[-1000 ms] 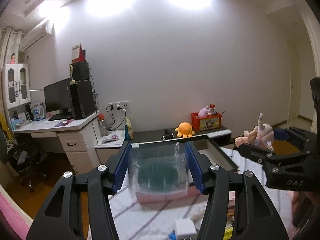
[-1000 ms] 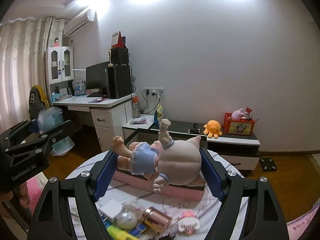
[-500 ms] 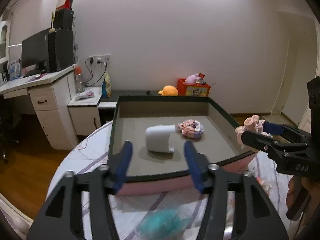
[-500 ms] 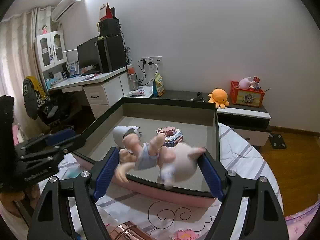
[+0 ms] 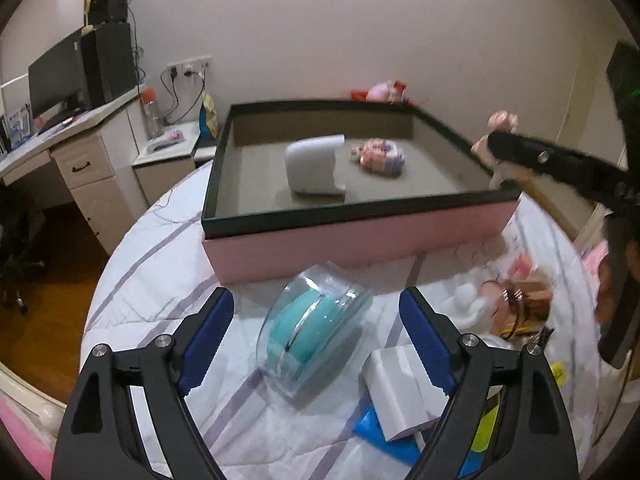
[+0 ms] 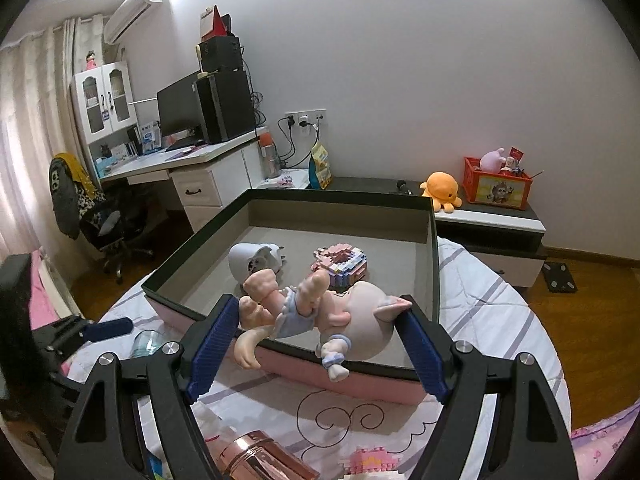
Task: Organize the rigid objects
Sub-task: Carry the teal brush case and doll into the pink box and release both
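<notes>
Left tongs (image 5: 316, 320) gape around the clear case (image 5: 314, 330); right tongs (image 6: 316, 334) clamp the doll (image 6: 320, 314).

The left wrist camera sits low behind its own fingers (image 5: 208, 332), close over the cloth-covered worktop (image 5: 168, 280), tipped down and facing the near pink wall of the tray (image 5: 352, 240). The right wrist camera rides higher and a little to the right, looking across the same tray (image 6: 200, 240) toward the desk (image 6: 192, 160) and far wall. Both views share the tray's inside, the desk corner (image 5: 80, 120) and the wall sockets, and each catches the other gripper at its edge.
</notes>
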Action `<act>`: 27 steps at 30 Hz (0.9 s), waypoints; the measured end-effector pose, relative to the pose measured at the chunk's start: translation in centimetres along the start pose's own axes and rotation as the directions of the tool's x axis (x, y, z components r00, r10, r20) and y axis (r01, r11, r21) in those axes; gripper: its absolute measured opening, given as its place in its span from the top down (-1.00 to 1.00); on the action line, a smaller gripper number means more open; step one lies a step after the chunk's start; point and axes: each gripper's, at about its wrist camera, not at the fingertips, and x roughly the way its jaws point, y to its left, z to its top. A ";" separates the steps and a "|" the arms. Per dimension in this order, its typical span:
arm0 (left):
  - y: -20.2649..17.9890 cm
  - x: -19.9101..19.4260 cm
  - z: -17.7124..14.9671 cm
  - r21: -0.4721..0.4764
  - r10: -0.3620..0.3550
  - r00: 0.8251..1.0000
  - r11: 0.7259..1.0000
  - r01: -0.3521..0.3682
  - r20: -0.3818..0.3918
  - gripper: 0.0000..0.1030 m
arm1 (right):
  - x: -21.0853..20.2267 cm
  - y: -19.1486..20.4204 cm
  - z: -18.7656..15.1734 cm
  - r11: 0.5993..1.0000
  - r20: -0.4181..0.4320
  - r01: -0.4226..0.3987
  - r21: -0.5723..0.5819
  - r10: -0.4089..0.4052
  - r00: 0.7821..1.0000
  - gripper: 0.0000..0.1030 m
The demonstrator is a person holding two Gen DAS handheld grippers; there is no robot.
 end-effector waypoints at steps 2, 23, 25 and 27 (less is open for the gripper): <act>-0.3 0.6 0.4 0.020 0.000 0.999 1.000 0.001 -0.034 -0.60 | 0.0 0.1 0.1 1.000 -0.002 -0.005 -0.002 0.005 1.000 -0.57; 0.0 -2.7 4.1 0.054 -0.006 0.999 0.999 0.003 0.053 0.05 | 0.5 0.6 1.6 0.999 -0.003 -0.006 -0.042 0.006 1.000 -0.57; -0.1 -3.0 5.4 0.081 0.022 0.997 0.996 -0.027 0.070 0.05 | 1.0 0.7 1.8 0.999 -0.014 -0.001 -0.053 0.000 1.000 -0.57; 0.3 -2.8 7.2 0.084 0.024 0.996 0.996 -0.032 0.087 0.07 | 1.7 0.8 2.1 0.998 -0.024 0.003 -0.062 -0.005 1.000 -0.57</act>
